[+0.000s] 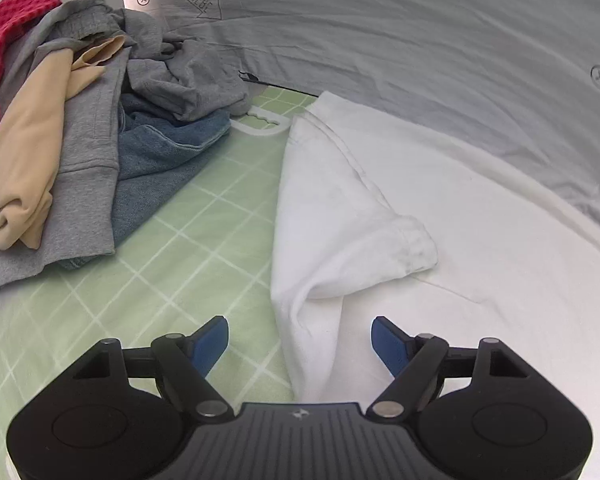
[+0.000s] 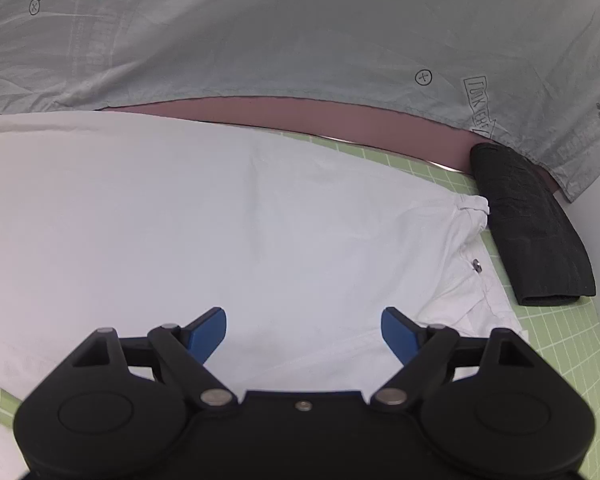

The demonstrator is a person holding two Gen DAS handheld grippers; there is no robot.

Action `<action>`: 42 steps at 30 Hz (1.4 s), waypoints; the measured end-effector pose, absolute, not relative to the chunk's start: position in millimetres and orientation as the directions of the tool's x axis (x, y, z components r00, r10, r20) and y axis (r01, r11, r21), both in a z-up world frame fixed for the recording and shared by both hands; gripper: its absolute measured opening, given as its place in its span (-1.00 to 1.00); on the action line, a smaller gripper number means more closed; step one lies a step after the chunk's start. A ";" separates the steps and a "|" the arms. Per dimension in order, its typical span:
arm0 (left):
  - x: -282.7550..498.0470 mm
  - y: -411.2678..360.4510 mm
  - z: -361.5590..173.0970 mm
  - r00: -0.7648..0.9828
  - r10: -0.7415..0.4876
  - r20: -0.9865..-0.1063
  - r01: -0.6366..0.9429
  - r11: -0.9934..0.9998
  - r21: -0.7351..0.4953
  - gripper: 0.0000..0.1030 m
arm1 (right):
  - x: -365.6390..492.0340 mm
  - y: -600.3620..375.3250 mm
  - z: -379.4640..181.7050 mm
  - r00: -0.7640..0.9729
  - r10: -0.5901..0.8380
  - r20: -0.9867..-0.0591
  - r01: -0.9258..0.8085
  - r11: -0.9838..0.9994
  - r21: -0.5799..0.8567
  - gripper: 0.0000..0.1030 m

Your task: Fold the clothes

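A white garment [image 1: 440,216] lies spread on the green gridded mat [image 1: 188,240], with one short sleeve [image 1: 352,216] folded inward over its body. My left gripper [image 1: 299,338] hovers open just above the garment's left edge, blue pads [image 1: 210,344] wide apart with nothing between them. In the right wrist view the same white garment [image 2: 220,220] fills the middle, its puckered hem and a small metal snap [image 2: 477,266] at the right. My right gripper [image 2: 304,330] stands open over the cloth, holding nothing.
A heap of unfolded clothes [image 1: 100,128] sits at the left: red, beige, grey and blue denim pieces. A grey printed sheet [image 1: 380,32] hangs behind the mat. A folded black garment [image 2: 532,224] lies at the mat's right edge. A white handle-shaped cutout [image 1: 264,122] shows near the heap.
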State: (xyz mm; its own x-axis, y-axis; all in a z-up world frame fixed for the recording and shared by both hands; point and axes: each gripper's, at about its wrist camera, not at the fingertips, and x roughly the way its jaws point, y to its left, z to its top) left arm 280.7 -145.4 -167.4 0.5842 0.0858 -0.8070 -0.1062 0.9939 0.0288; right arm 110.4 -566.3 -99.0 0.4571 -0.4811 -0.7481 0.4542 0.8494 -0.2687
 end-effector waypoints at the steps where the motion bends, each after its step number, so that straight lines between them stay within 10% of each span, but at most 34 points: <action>1: 284.2 -144.9 -170.5 0.581 0.101 -0.808 -0.118 0.992 0.039 0.55 | 110.5 -569.0 -101.2 0.449 -0.483 -0.752 0.458 0.847 -0.270 0.65; 17: 258.7 -3.3 -144.7 0.523 0.330 -0.786 -0.666 0.733 -0.136 0.59 | 101.0 -591.5 -110.2 0.382 -0.482 -0.789 0.548 0.805 -0.227 0.65; 42: 68.6 10.7 -98.7 0.524 0.126 -0.842 -0.374 0.923 -0.095 0.61 | -78.7 -548.8 -96.0 0.442 -0.427 -0.789 0.695 0.719 0.000 0.71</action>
State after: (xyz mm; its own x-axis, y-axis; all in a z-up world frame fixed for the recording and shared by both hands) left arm 68.6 10.7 -98.7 0.5240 0.1260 -0.8424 -0.3739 0.9227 -0.0945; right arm -78.7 -548.8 -96.0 0.4417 -0.4274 -0.7888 0.6952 0.7188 -0.0002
